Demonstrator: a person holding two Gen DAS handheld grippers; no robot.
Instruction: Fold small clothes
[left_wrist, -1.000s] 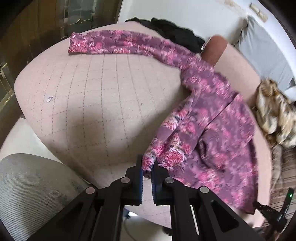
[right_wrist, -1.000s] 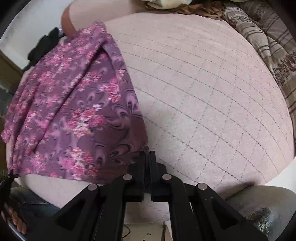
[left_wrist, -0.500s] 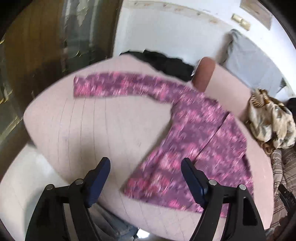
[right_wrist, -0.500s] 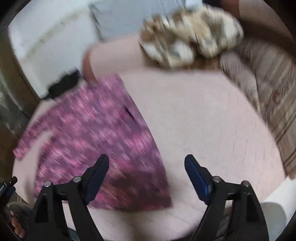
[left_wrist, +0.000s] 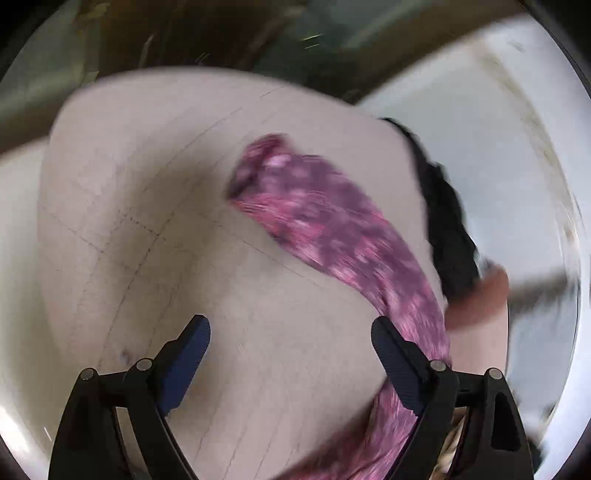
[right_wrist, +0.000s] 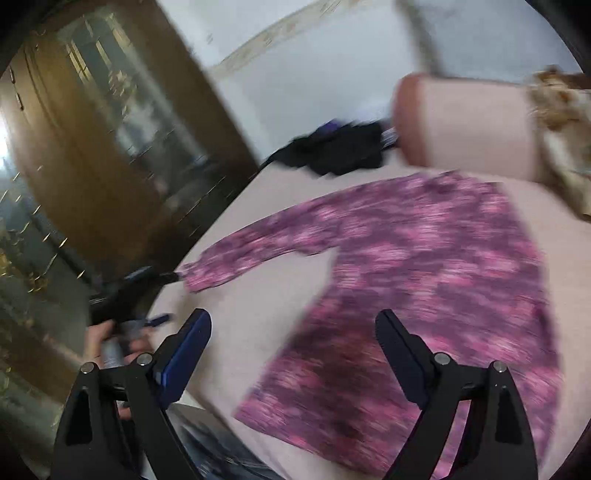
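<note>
A purple-pink floral long-sleeved top (right_wrist: 424, 266) lies flat on the pink quilted bed (left_wrist: 147, 221). Its one visible sleeve (right_wrist: 240, 258) stretches left toward the bed's edge. In the left wrist view that sleeve (left_wrist: 332, 229) runs diagonally ahead and passes under the right finger. My left gripper (left_wrist: 290, 325) hovers over bare quilt, jaws opening, nothing between them. My right gripper (right_wrist: 293, 317) hangs above the top's lower left part, jaws also opening and empty. Both views are blurred by motion.
A black garment (right_wrist: 340, 151) lies at the bed's far edge beside a pink bolster (right_wrist: 461, 122). Beige patterned cloth (right_wrist: 561, 122) is piled at the far right. A wooden glass-fronted cabinet (right_wrist: 110, 129) stands left of the bed. A hand (right_wrist: 99, 339) shows near the sleeve cuff.
Both grippers were shut on the top's hem and have let go and opened wide. The left has swung toward the sleeve; the right has risen and turned over the whole top.
</note>
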